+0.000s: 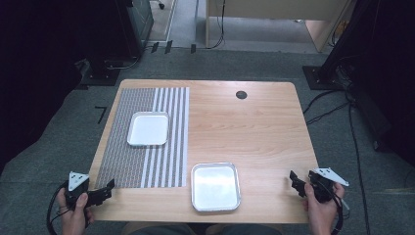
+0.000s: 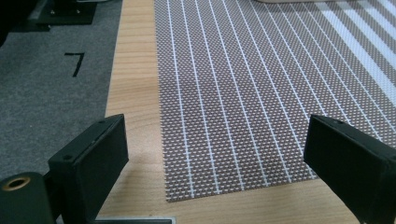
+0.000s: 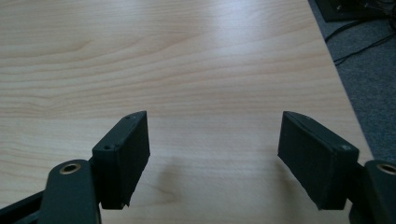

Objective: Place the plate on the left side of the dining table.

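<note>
Two square metal trays lie on the wooden table (image 1: 259, 127). One tray (image 1: 148, 129) rests on the brown-and-white woven placemat (image 1: 147, 137) at the left; the other tray (image 1: 216, 186) sits on bare wood near the front edge. My left gripper (image 1: 106, 188) hovers at the front left corner of the placemat (image 2: 261, 93), jaws wide open with nothing between them. My right gripper (image 1: 295, 182) is at the front right of the table (image 3: 196, 60), also open and empty, to the right of the near tray.
A round dark cable hole (image 1: 241, 95) sits at the table's far side. Grey carpet (image 2: 46, 93) with a black tape mark lies beyond the left edge. Cables (image 1: 333, 107) trail on the floor at the right, and desk legs stand at the back.
</note>
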{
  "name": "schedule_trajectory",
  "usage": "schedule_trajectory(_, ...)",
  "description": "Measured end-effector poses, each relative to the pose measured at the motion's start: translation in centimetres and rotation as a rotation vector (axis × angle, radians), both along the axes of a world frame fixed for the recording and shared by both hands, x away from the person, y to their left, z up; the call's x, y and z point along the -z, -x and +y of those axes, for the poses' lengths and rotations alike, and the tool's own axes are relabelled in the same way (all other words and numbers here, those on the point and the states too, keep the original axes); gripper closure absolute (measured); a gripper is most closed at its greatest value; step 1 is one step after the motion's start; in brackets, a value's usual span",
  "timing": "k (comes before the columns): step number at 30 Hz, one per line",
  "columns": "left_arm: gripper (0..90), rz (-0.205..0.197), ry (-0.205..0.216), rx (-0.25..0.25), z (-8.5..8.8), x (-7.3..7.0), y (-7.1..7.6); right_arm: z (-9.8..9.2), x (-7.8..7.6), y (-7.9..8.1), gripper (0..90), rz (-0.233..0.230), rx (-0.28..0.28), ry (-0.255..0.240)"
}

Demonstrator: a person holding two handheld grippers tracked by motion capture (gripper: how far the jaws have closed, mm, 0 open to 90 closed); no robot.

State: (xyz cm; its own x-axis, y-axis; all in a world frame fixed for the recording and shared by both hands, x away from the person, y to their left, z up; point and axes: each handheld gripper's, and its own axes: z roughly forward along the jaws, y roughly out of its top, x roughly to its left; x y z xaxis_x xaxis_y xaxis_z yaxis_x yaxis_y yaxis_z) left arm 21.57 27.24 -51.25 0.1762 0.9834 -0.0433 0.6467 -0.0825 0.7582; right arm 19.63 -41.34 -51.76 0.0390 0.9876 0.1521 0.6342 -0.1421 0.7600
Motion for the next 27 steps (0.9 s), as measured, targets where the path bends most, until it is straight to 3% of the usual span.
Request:
schedule_trajectory(5,6.3,0.008,-0.006,0.021,-0.3,0.1,-0.4,-0.6,0.2,0.9,25.0,0.008,0.009,0.008)
schedule_trajectory(7,6.3,0.018,-0.026,0.034,-0.5,0.2,-0.5,-0.7,0.4,1.3,24.9,0.011,0.008,0.046)
schedule_trajectory(10,6.3,0.031,-0.042,0.044,-0.7,0.3,-0.6,-0.6,0.6,1.7,24.5,0.021,-0.005,0.061)
schedule_trajectory(14,6.3,0.053,-0.041,0.048,-0.7,0.5,-0.6,-0.9,0.6,1.7,24.5,0.022,0.008,0.048)
schedule_trajectory(17,6.4,0.053,-0.054,0.051,-0.8,0.5,-0.6,-0.5,0.8,1.7,23.7,0.032,-0.015,0.126)
schedule_trajectory(27,6.3,0.063,-0.052,0.06,-0.7,0.4,-0.8,-0.3,0.9,1.8,20.6,0.03,-0.018,0.122)
